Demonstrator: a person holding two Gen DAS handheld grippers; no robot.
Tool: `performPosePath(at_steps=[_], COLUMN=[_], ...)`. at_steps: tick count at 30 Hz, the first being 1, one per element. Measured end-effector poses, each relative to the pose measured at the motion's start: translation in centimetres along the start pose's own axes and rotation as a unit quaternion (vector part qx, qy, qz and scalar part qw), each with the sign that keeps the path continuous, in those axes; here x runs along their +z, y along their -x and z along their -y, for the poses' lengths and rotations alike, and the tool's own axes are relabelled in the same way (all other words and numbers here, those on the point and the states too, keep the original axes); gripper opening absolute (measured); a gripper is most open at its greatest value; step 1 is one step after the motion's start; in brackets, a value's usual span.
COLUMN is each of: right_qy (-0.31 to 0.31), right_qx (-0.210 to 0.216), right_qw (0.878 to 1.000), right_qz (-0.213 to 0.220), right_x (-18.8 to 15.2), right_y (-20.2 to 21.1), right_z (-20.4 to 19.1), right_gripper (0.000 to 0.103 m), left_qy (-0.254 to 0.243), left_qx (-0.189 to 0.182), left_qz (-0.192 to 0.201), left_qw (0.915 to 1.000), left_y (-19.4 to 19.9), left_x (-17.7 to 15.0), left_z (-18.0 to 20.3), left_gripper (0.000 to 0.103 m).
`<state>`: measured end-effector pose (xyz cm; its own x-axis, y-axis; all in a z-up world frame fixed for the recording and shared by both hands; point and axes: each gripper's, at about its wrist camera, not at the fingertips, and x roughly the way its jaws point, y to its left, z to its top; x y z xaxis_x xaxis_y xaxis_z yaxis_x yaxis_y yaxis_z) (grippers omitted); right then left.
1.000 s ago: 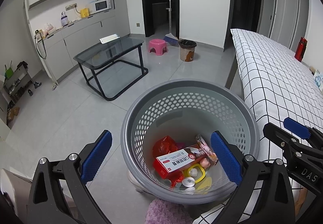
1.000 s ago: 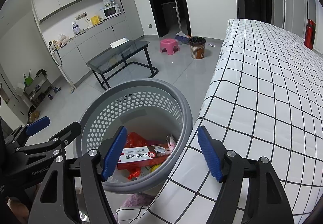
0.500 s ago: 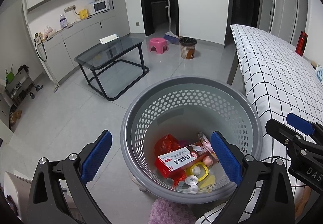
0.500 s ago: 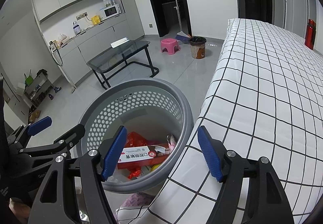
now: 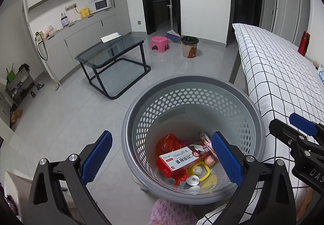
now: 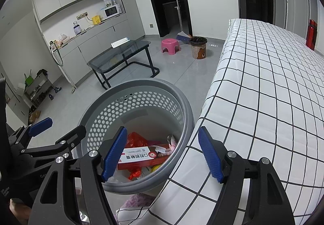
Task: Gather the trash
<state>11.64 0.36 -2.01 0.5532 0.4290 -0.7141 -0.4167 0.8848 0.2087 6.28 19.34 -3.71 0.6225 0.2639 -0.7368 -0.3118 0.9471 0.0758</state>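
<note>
both grippers empty. left gripper (image 5: 161,161) spread wide over the grey perforated basket (image 5: 257,123); right gripper (image 6: 162,153) spread too, straddling the basket rim and the edge of the checked bed (image 6: 263,93). trash sits in the basket bottom: red-and-white box (image 5: 182,161) on top, red wrapper (image 5: 168,141) behind it, yellow ring (image 5: 199,170) and white cap (image 5: 192,180) in front. basket stands on the floor just beside the bed. glass table (image 5: 110,52) well apart, farther back.
</note>
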Motion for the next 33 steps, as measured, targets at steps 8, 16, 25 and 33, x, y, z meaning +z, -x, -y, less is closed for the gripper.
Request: performPosePath(at_steps=[8,16,25,33], right_qy=[0.000,0.000,0.000,-0.001], right_qx=[0.000,0.000,0.000,0.000], right_qw=[1.000,1.000,1.000,1.000], right_qz=[0.000,0.000,0.000,0.000], right_x=[0.00,-0.01,0.01,0.03], right_y=[0.01,-0.03,-0.02,-0.03], right_z=[-0.03,0.01,0.01,0.03], right_gripper=[0.069,0.069,0.069,0.069], left_qy=[0.002,0.004,0.006,0.010], left_qx=[0.002,0.000,-0.003,-0.002], left_qz=[0.002,0.000,-0.003,-0.004], left_qw=[1.0000,1.0000,1.0000,0.9999], left_y=[-0.05,-0.07,-0.16,-0.32], left_x=[0.00,0.09,0.22,0.11], left_z=[-0.03,-0.05,-0.11,-0.18], left_gripper=[0.097,0.097,0.097,0.097])
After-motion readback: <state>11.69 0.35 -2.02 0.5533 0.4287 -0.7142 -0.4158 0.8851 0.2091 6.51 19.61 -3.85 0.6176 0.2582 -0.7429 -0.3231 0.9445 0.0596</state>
